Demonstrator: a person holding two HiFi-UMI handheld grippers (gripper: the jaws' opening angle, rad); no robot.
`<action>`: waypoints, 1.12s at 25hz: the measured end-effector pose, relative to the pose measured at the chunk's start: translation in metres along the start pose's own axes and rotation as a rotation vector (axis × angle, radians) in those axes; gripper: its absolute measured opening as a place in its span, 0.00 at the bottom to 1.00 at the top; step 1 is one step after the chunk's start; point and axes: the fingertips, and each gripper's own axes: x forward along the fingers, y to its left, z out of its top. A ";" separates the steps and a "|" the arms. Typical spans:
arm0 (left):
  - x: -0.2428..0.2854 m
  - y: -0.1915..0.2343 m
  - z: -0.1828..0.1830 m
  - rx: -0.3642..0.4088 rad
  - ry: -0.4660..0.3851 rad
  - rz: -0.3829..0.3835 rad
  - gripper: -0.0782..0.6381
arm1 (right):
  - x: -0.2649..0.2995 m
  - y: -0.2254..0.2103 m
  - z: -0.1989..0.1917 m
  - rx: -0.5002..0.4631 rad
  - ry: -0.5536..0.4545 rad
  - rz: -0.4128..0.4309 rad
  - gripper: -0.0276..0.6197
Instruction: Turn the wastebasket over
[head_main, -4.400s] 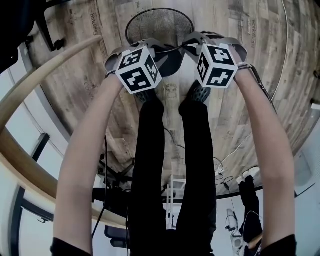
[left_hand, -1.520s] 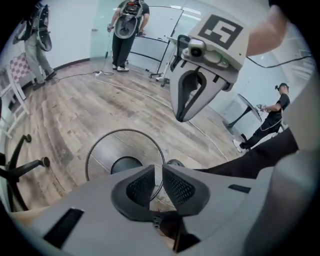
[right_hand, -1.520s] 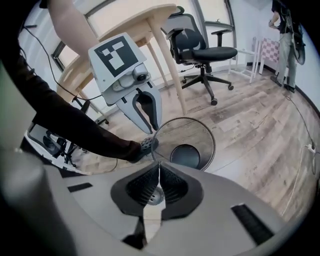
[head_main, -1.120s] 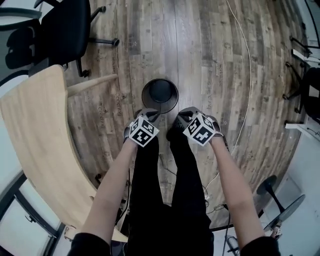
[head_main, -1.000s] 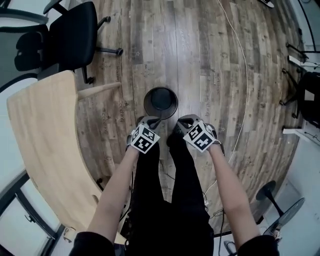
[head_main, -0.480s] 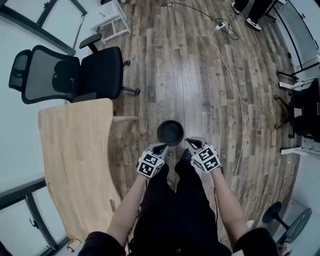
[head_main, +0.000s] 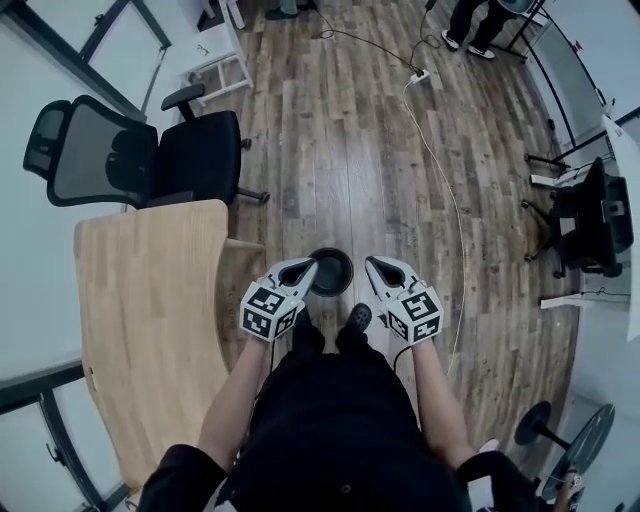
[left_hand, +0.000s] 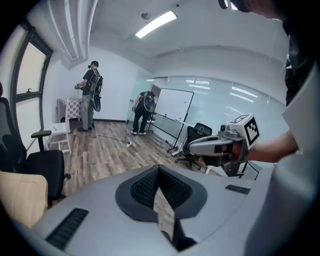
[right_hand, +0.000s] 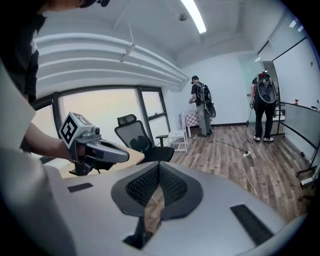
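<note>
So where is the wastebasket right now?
Head view, centre: the wastebasket sits on the floor, seen between the left gripper and right gripper, just ahead of the person's shoes, right of the table.

Floor (head_main: 350, 150): grey-brown wood planks. Wastebasket (head_main: 331, 271), dark and round, stands on it just ahead of the person's shoe (head_main: 357, 318). To the left is a curved pale wood table (head_main: 150, 320), with a black office chair (head_main: 150, 150) beyond it and a small white table (head_main: 225, 60) farther off. White cable (head_main: 452, 200) trails from a power strip (head_main: 421, 74) down the right side. Second black chair (head_main: 590, 220) at right edge.
</note>
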 end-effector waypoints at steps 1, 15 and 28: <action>-0.005 -0.001 0.014 0.001 -0.028 -0.010 0.13 | -0.005 0.003 0.013 0.002 -0.027 -0.005 0.09; -0.073 0.016 0.097 -0.037 -0.239 -0.032 0.13 | -0.046 0.038 0.112 -0.042 -0.227 -0.073 0.09; -0.085 0.020 0.114 0.006 -0.268 0.000 0.13 | -0.051 0.035 0.110 -0.023 -0.226 -0.105 0.09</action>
